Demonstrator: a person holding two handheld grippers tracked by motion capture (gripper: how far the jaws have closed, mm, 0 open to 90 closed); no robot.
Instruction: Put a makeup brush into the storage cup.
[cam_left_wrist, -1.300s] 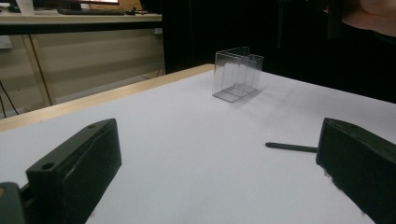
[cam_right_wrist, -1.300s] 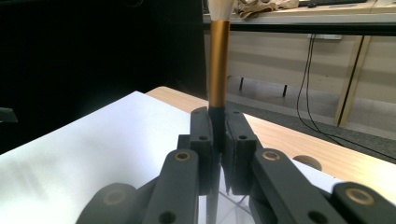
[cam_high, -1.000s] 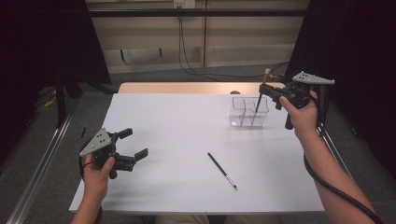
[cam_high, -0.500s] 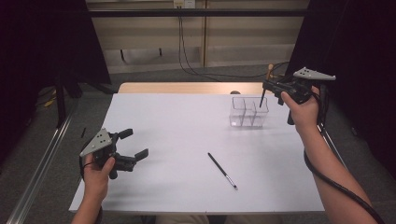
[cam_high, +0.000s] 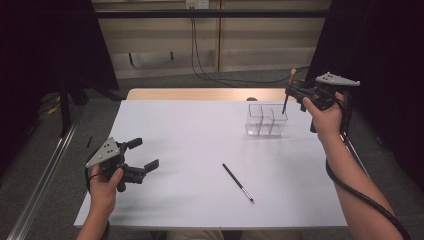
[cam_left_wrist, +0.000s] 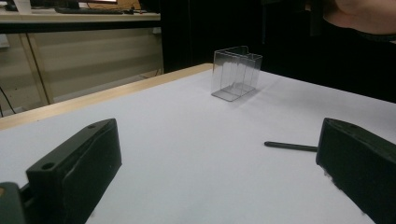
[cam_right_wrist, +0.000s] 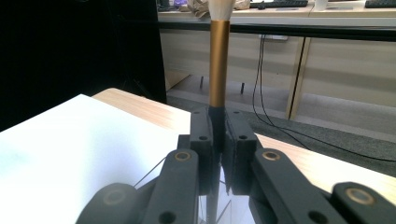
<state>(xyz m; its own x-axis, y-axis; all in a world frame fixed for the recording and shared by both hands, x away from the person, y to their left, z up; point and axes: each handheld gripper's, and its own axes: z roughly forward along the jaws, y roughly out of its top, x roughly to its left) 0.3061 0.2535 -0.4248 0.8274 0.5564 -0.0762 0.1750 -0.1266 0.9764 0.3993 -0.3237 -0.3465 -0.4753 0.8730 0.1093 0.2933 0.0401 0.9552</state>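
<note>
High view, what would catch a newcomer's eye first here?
The right gripper at the far right, clamped on an upright makeup brush with a gold ferrule, over the clear organiser. Next, a thin dark brush lying alone mid-table, and the left gripper open near the left edge.

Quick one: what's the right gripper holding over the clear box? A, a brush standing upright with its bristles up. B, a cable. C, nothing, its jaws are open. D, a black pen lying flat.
A: in the right gripper view the right gripper has its jaws shut on the dark handle of the brush, whose gold ferrule and pale bristles point up; the high view shows it held above the clear box.
</note>
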